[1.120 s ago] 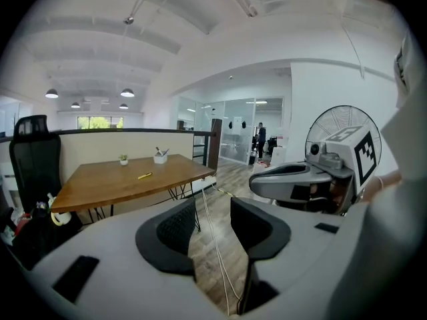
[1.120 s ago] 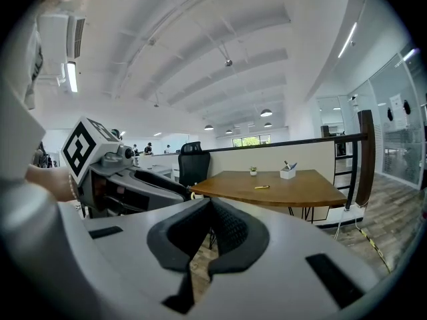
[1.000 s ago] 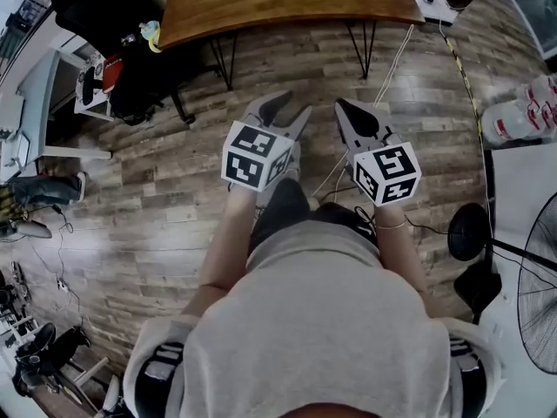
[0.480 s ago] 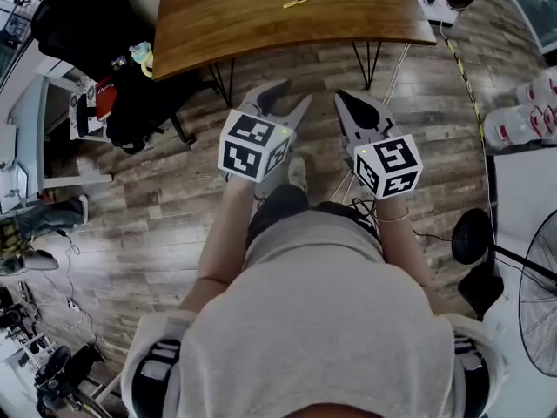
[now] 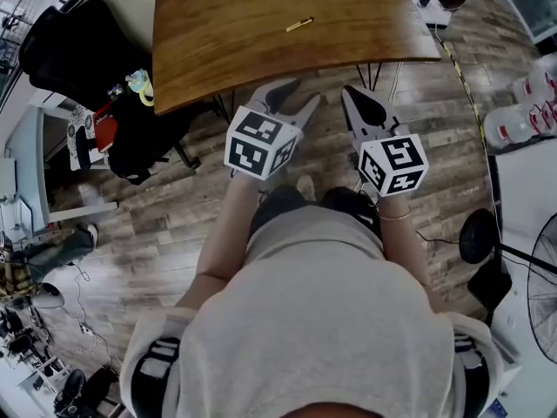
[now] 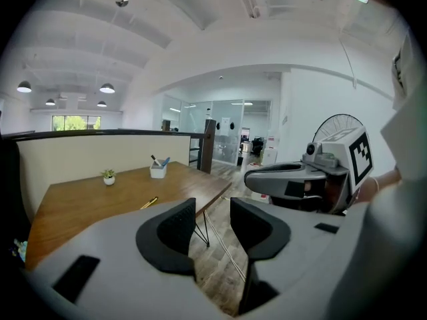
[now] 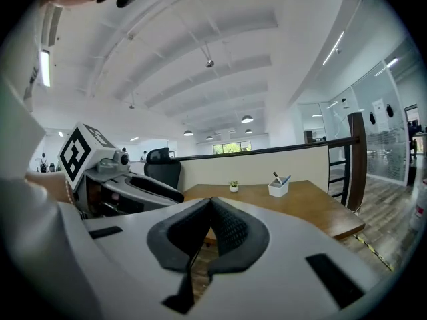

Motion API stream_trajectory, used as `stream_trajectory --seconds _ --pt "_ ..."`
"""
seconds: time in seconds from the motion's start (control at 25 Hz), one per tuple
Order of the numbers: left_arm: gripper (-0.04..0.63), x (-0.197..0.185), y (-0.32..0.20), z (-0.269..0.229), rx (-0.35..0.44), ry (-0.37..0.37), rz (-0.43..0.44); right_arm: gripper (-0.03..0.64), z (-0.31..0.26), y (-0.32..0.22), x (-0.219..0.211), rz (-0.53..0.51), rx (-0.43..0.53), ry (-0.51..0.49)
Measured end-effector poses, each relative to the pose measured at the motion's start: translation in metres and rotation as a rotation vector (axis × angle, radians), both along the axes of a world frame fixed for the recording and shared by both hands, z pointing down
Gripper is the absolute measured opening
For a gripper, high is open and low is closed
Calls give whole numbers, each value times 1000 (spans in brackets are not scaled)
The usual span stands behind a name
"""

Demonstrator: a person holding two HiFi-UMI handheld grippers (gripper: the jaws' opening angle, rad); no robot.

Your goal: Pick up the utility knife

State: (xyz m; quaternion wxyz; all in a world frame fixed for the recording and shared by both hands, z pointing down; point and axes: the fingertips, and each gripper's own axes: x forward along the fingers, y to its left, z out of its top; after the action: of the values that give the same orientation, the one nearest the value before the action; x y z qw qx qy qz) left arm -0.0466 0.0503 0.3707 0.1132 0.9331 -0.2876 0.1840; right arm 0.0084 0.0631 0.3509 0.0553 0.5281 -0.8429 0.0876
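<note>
While the head view and left gripper view both catch the slim yellow utility knife (image 5: 299,24) on the brown wooden counter (image 5: 226,37), the right gripper view misses it. Just one knife, far ahead, well apart from both grippers. Left gripper (image 5: 294,97) gapes empty, right gripper (image 5: 355,98) is pinched closed on nothing.

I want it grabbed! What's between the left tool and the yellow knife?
Just bare table, from left tool to knife, in the head view.
</note>
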Motion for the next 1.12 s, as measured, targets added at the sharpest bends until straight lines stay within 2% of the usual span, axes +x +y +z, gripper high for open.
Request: stream_trajectory --seconds 0.24,0.6,0.76,1.12 --pt "164 -1 -8 9 -28 11 18 9 7 -15 -2 12 -24 10" --pt "152 -7 -36 21 -64 35 -44 9 18 -43 8 4 -57 12" --pt "152 -8 -61 19 -60 55 -84 10 18 -71 7 -34 -50 3" --pt "152 14 -152 13 -41 41 -135 9 11 -167 25 -107 -24 13"
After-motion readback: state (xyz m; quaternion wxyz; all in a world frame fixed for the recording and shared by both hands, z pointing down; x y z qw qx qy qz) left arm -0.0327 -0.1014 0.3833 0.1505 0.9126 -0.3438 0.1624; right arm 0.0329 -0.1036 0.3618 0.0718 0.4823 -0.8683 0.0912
